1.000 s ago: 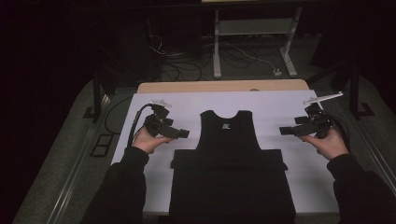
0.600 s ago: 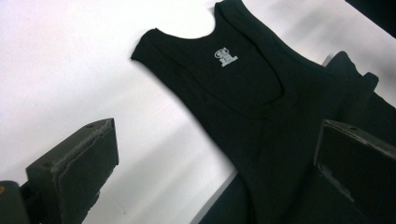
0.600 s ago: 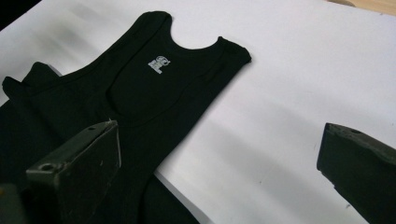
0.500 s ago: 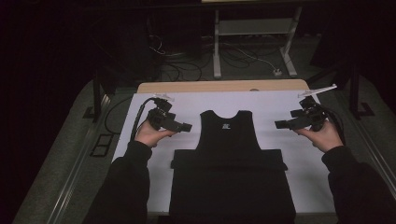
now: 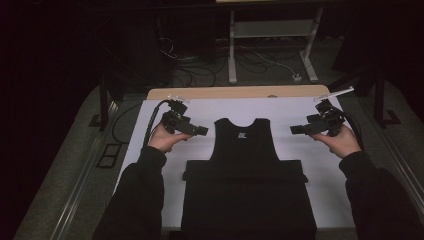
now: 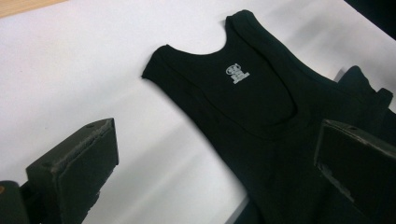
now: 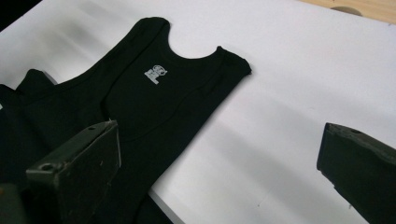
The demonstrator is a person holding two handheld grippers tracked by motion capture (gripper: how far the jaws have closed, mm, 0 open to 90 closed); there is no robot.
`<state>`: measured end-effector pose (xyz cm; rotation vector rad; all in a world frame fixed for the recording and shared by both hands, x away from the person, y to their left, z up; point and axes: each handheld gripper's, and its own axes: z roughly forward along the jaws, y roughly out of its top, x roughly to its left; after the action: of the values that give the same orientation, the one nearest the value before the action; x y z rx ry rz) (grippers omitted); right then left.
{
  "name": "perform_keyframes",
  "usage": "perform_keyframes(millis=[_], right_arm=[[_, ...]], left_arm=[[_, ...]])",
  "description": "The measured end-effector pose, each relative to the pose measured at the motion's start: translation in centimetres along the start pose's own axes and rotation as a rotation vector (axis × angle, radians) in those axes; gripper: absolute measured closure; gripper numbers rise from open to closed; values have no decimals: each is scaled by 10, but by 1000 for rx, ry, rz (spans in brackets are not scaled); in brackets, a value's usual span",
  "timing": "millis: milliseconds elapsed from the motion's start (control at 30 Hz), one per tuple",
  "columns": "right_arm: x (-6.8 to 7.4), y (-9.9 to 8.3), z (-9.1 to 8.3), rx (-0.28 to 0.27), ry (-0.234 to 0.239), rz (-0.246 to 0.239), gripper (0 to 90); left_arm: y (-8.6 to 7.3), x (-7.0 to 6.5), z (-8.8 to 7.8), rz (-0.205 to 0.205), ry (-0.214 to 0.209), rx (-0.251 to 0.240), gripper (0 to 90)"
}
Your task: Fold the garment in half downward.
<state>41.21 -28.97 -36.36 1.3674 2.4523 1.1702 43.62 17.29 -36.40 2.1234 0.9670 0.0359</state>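
A black tank top (image 5: 245, 150) lies flat on the white sheet (image 5: 295, 107) covering the table, its neck and shoulder straps pointing away from the person and its lower part folded up into a wide band nearer the person. A small pale logo (image 6: 237, 73) sits just below the neckline. The left gripper (image 5: 200, 131) hangs above the sheet to the left of the top's left shoulder strap, held in the person's left hand (image 5: 164, 140), with its jaws spread wide and nothing between them. In the left gripper view the strap lies ahead of the jaws and toward the right one, apart from both. The right gripper (image 5: 295, 129), held in the right hand (image 5: 341, 142), hangs to the right of the other strap, aimed inward at the garment, its jaws likewise wide apart and empty. In the right gripper view the top's strap edge lies ahead of the left jaw, with bare white sheet in front of the right jaw. Neither gripper touches the fabric.
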Motion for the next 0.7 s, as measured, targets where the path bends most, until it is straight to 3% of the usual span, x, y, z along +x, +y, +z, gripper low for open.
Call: perform_keyframes(millis=[467, 700], right_arm=[[-13, 1, 15, -14, 3, 35, 0], [-14, 0, 26, -12, 21, 42, 0]], left_arm=[[-2, 10, 12, -27, 5, -6, 0], [-2, 12, 24, -45, -21, -13, 0]])
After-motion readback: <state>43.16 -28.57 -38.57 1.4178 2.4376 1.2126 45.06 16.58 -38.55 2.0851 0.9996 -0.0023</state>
